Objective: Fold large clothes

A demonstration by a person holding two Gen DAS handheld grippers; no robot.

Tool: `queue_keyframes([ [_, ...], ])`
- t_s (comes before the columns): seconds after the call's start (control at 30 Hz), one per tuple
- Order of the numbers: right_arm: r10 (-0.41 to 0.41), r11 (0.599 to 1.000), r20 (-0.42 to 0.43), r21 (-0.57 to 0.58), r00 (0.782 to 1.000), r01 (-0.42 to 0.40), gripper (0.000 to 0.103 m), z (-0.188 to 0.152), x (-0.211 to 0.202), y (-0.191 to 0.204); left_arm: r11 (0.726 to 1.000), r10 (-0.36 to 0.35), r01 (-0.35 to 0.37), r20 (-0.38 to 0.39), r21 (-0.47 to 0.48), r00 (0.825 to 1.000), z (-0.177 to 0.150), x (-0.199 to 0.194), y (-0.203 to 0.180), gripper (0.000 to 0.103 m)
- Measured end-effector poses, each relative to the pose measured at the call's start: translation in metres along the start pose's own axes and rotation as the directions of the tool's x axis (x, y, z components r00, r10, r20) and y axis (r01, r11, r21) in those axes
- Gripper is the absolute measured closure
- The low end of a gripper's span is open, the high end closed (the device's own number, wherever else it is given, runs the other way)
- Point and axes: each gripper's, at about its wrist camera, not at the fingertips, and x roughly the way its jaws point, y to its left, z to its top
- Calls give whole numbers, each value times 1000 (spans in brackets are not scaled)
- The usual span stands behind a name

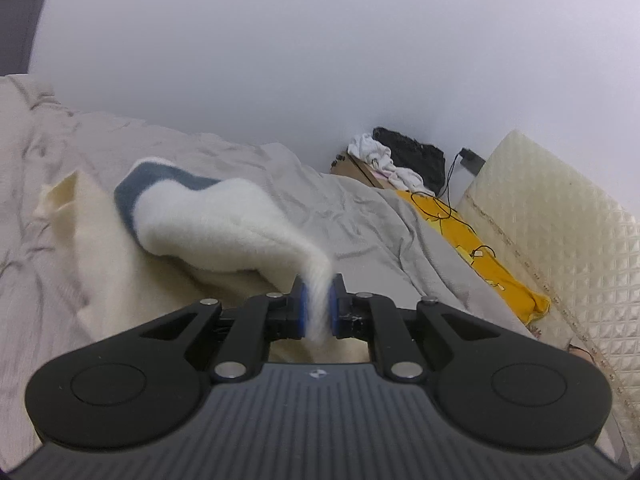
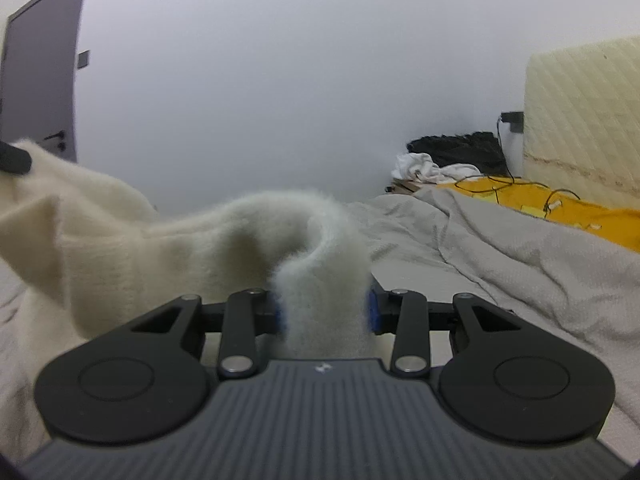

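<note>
Both grippers' jaws, left point(image 1: 318, 306) and right point(image 2: 326, 312), each pinching a fold of fuzzy cream sweater point(image 1: 224, 224).

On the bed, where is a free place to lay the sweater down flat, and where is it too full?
Free: the grey sheet between the cream sweater and the yellow cloth. Crowded: the far corner, with a black cable on the yellow cloth, plus white clothes and a black heap on a cardboard box.
</note>
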Motion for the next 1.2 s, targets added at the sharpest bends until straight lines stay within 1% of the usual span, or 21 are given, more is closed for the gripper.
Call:
queue_keyframes([
  [0.1, 31, 999, -18, -14, 999, -31, 64, 0, -14, 1, 1000, 0, 0, 22, -30, 1000, -28, -21, 8, 91],
  [0.2, 52, 998, -47, -24, 998, -53, 63, 1, -24, 3, 997, -10, 11, 20, -73, 1000, -54, -33, 25, 91],
  [0.27, 61, 998, -76, 7, 995, -61, 63, -1, -31, 2, 994, -23, 24, 18, -107, 1000, -66, -32, 38, 91],
  [0.33, 74, 996, -104, 56, 992, -69, 63, -3, -39, 1, 992, -24, 26, 18, -122, 1000, -75, -32, 48, 91],
  [0.37, 73, 996, -111, 62, 991, -66, 63, -4, -43, 2, 990, -36, 39, 23, -134, 999, -80, -32, 53, 91],
  [0.47, 52, 998, -124, 48, 991, -47, 54, 0, -52, 6, 983, -69, 72, 26, -171, 997, -88, -29, 67, 91],
  [0.53, 57, 997, -101, 63, 993, -50, 33, 4, -62, 7, 980, -82, 86, 27, -179, 996, -90, -27, 72, 91],
  [0.6, 47, 996, -66, 77, 997, -42, 24, 5, -70, 11, 977, -98, 102, 29, -186, 995, -93, -26, 76, 90],
  [0.7, 97, 994, 1, 50, 995, -96, 23, 8, -82, 27, 974, -120, 123, 32, -191, 992, -93, -22, 81, 90],
  [0.73, 98, 995, 23, 19, 995, -98, 23, 8, -84, 35, 973, -126, 130, 31, -189, 992, -94, -21, 84, 90],
  [0.8, 128, 990, 68, -65, 989, -124, 24, 7, -91, 53, 975, -137, 138, 20, -173, 990, -93, -16, 87, 90],
  [0.87, 182, 975, 89, -149, 979, -168, 24, 5, -95, 74, 976, -138, 138, 10, -166, 990, -94, -12, 91, 90],
  [0.93, 247, 948, 85, -225, 965, -223, 24, 1, -100, 93, 975, -141, 141, 11, -169, 990, -93, -10, 94, 90],
  [1.03, 342, 887, 34, -341, 939, -311, 24, -11, -101, 121, 973, -153, 153, 14, -172, 988, -91, -11, 97, 90],
  [1.17, 391, 812, -56, -449, 919, -373, 24, -28, -97, 144, 973, -159, 159, 10, -167, 987, -92, -13, 95, 90],
  [1.2, 386, 800, -67, -472, 920, -370, 24, -32, -96, 147, 972, -163, 162, 11, -170, 987, -92, -13, 95, 90],
])
